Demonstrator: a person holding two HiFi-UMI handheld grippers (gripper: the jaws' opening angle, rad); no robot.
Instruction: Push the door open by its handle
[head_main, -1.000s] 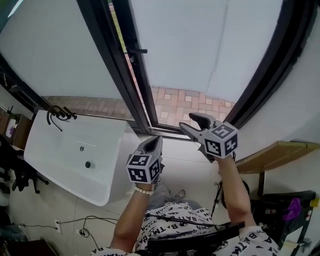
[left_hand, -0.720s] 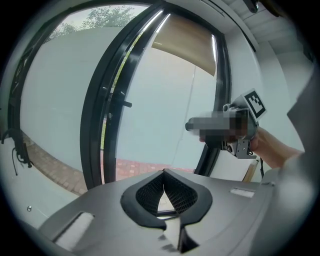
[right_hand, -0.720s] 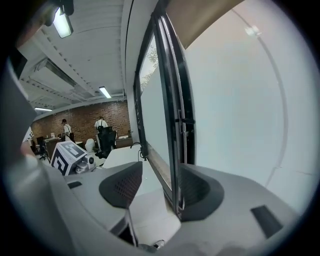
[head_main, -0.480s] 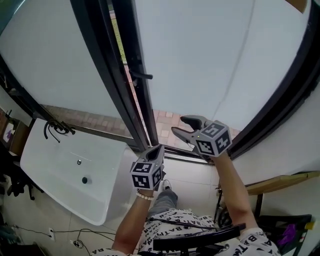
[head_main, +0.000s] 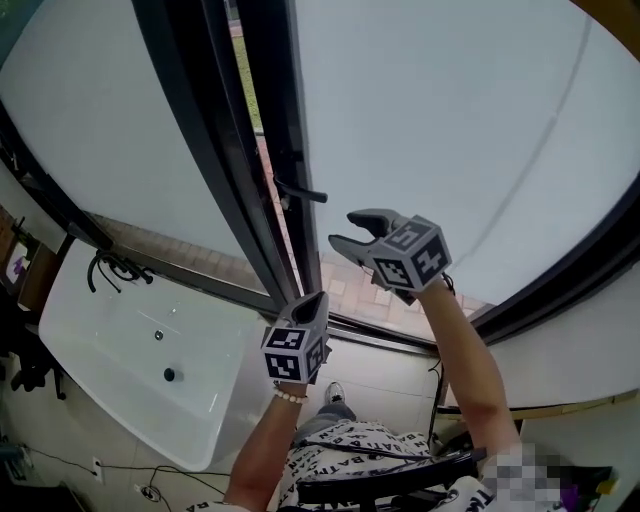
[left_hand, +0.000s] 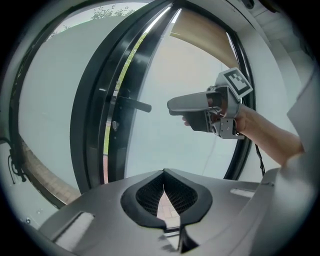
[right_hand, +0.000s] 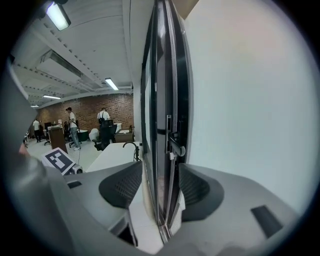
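Two grippers on raised forearms: right gripper (head_main: 342, 228) higher, jaws wide apart, empty, near the handle (head_main: 300, 191); left gripper (head_main: 313, 298) lower, jaws together, empty; handle a dark lever projecting from the black-framed edge of the frosted-glass door (head_main: 430, 130)

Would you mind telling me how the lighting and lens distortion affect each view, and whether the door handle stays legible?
Head view: the frosted glass is bright and even, the door frame bows, the door handle is a crisp dark silhouette. Left gripper view: heavy fisheye with black corners, handle clear. Right gripper view: same vignette, a ceiling light glares, handle dark against the pale pane.
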